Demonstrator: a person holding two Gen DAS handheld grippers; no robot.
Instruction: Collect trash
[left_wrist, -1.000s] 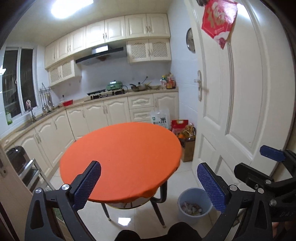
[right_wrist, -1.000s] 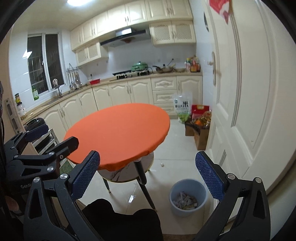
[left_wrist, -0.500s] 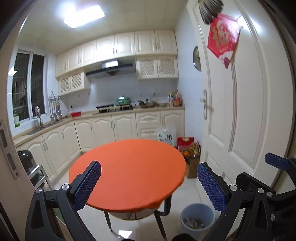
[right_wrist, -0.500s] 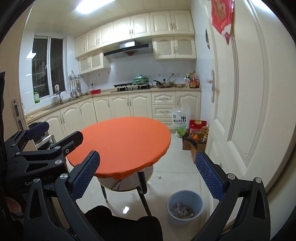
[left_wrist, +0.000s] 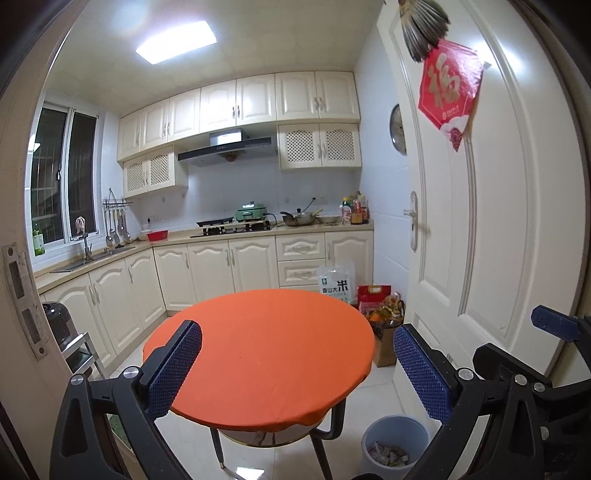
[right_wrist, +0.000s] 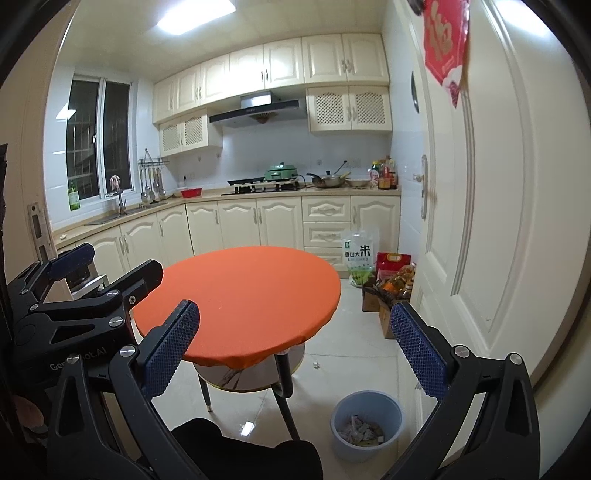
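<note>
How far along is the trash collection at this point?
Nearly done, it seems: the bin holds scraps and the table is bare. Both the left claw and right claw are open and empty. One small white bit remains on the floor.

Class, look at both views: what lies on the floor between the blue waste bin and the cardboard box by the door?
One small white scrap on bare tile between bin and box, seen in the right wrist view.

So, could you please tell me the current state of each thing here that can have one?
left tool: open, empty
right tool: open, empty
waste bin: upright on floor, scraps inside, no lid
white scrap: lying loose on floor
round table: orange cover on, top bare
white door: swung open
base cabinets: doors shut
</note>
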